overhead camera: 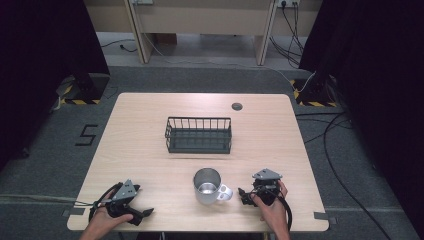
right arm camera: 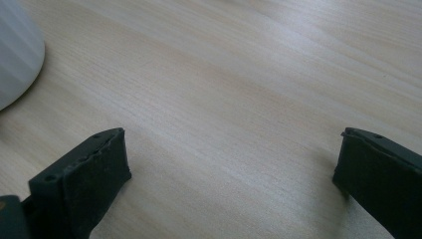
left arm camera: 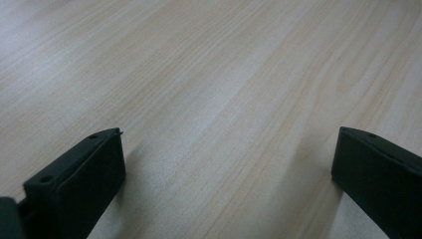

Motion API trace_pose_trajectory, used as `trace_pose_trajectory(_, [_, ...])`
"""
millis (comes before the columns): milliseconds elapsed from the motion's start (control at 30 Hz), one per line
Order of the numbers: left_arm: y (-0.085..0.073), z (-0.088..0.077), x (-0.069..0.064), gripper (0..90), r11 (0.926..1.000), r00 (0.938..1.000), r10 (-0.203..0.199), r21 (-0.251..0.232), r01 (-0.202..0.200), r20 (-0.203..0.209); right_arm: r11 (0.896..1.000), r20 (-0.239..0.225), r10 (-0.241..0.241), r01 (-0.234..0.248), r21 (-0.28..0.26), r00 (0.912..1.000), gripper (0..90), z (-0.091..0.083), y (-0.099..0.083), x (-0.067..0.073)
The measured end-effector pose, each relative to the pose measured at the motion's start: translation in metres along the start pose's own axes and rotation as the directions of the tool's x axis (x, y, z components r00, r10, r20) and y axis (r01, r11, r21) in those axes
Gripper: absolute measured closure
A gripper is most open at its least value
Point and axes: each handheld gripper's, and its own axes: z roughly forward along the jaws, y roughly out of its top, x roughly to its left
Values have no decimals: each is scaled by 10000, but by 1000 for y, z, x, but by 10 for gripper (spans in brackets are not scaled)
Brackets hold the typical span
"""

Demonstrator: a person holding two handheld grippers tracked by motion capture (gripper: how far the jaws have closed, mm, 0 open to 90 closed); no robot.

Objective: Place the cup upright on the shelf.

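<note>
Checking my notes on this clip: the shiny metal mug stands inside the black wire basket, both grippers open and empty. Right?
Not quite. The high view shows the shiny metal mug standing on the wooden table, in front of the black wire basket, not inside it. The rest holds.

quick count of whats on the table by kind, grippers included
metal mug: 1
black wire basket: 1
handheld grippers: 2, the left gripper and the right gripper, both open on the wooden table
total: 4
</note>
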Motion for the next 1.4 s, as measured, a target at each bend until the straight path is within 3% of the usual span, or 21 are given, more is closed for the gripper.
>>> trace_pose_trajectory(333, [0, 0, 0, 0, 10000, 10000, -1, -1, 1, 1, 10000, 37, 53, -53, -40, 10000, 34, -1, -1, 0])
trace_pose_trajectory(367, [0, 0, 0, 0, 10000, 10000, 0, 0, 0, 2, 9999, 61, 112, -111, -108, 9999, 59, -2, -1, 0])
trace_pose_trajectory(400, [0, 0, 0, 0, 10000, 10000, 1, -2, -1, 1, 9993, 83, 194, -191, -310, 9998, 148, -4, -2, 0])
trace_pose_trajectory(500, [0, 0, 0, 0, 10000, 10000, 0, 1, 0, 3, 9983, 26, 373, -371, -460, 9993, 162, -6, -3, -1])
trace_pose_trajectory(800, [0, 0, 0, 0, 10000, 10000, -8, -10, 8, -1, 9893, -506, -211, 135, -1451, 9985, 154, -30, 4, 8])
trace_pose_trajectory(1167, [0, 0, 0, 0, 10000, 10000, -11, -13, 11, 1, 9796, -720, -622, 471, -1956, 9955, 154, -56, 6, 19])
trace_pose_trajectory(1400, [0, 0, 0, 0, 10000, 10000, -11, -13, 11, 3, 9657, -1016, -924, 643, -2515, 9905, 153, -73, 11, 30])
